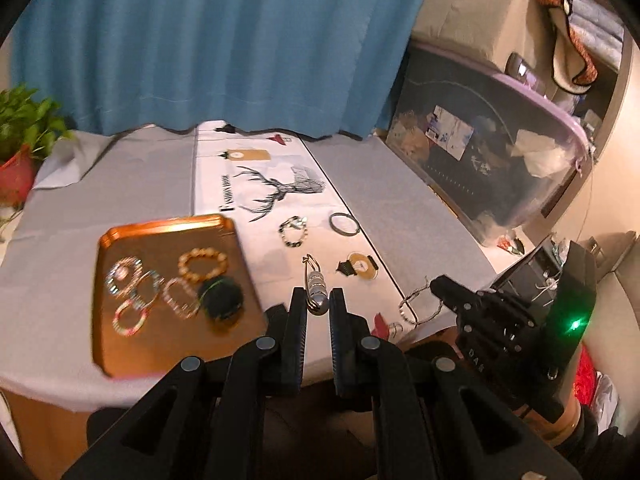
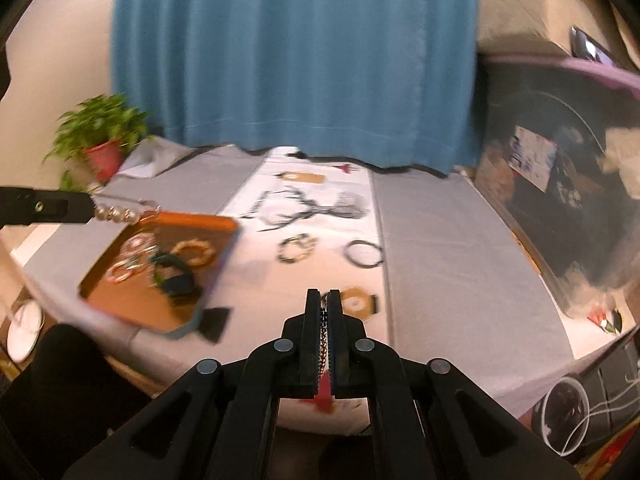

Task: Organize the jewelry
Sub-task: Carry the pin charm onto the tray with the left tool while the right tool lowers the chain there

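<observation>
My left gripper (image 1: 318, 305) is clamped on the bead end of a silver beaded brooch pin (image 1: 315, 286), which juts out from the fingertips toward 12 o'clock above the white table runner (image 1: 256, 168). In the right wrist view that same pin (image 2: 116, 213) hangs in the air at 9 o'clock, over the far corner of the orange tray (image 2: 132, 300).

My right gripper (image 2: 325, 300) is closed on a twisted silver chain bracelet (image 2: 323, 344), pinched flat between the pads; from the left camera its loop (image 1: 416, 304) dangles off the fingertips at 3 o'clock, over the table's near edge.

The orange tray (image 1: 120, 344) sits at 9 o'clock on the grey cloth (image 1: 404, 208) and holds several beaded bracelets, an amber bead bracelet (image 1: 203, 265) and a dark round piece (image 1: 221, 298), which blur keeps me from naming, possibly a scrunchie.

On the runner at 12 o'clock lie a black-and-white bead bracelet (image 1: 293, 231) and, just to its right, a thin dark bangle (image 1: 345, 224), apart from each other.
</observation>
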`<state>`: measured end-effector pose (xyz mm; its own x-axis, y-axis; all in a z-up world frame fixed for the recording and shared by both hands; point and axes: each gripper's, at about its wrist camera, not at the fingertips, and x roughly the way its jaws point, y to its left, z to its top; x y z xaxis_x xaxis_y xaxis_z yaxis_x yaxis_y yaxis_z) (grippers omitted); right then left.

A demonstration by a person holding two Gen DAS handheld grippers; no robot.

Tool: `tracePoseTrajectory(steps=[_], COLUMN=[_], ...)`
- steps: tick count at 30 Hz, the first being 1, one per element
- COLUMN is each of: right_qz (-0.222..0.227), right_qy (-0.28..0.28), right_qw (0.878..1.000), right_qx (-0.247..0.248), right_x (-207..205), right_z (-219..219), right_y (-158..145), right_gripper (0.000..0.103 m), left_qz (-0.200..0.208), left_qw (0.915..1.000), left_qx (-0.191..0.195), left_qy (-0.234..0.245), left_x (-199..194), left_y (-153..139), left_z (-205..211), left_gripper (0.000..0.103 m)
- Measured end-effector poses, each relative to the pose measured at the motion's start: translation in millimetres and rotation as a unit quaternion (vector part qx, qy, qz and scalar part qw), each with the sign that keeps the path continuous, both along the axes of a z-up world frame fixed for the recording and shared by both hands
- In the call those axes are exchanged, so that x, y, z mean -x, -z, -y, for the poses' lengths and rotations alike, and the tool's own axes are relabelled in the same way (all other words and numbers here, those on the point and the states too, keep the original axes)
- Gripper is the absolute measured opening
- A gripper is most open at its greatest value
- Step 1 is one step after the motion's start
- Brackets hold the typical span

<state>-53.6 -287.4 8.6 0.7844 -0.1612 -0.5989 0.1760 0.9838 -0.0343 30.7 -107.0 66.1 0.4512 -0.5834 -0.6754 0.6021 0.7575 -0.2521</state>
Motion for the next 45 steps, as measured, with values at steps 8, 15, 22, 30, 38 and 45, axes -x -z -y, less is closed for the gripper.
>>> tracePoseTrajectory(steps=[8,15,22,30,38,45], right_qz=[-0.002,0.000,0.001,-0.005,-0.004,0.009], right_qy=[-0.074,-0.116,-0.124,-0.137,-0.146,-0.158], right_qw=[0.997,0.993,0.991,0.990,0.989,0.987], right_qx=[0.021,0.036,0.044,0.041,0.035,0.010], right_x=[27,39,41,30,-4,-58], right_z=[-77,-117,-129,-131,-137,-138], right_y=[-9,-15,-19,-15,-16,-22], right_gripper=[0.003,0.003,0.003,0.003,0.003,0.003], left_qz=[0.013,0.016,0.024,0.023,0.014,0.017], left_qw=[0.9997,0.9990,0.9980,0.9964,0.9943,0.9932], left_qx=[0.009,0.018,0.022,0.028,0.024,0.021], left_qy=[-0.018,-0.038,-0.053,-0.076,-0.103,-0.114], left_x=[42,56,55,43,7,-36], left_y=[1,5,6,8,16,21], left_z=[-56,-84,-99,-112,-128,-130], left_gripper=[0.009,0.009,0.009,0.009,0.009,0.009])
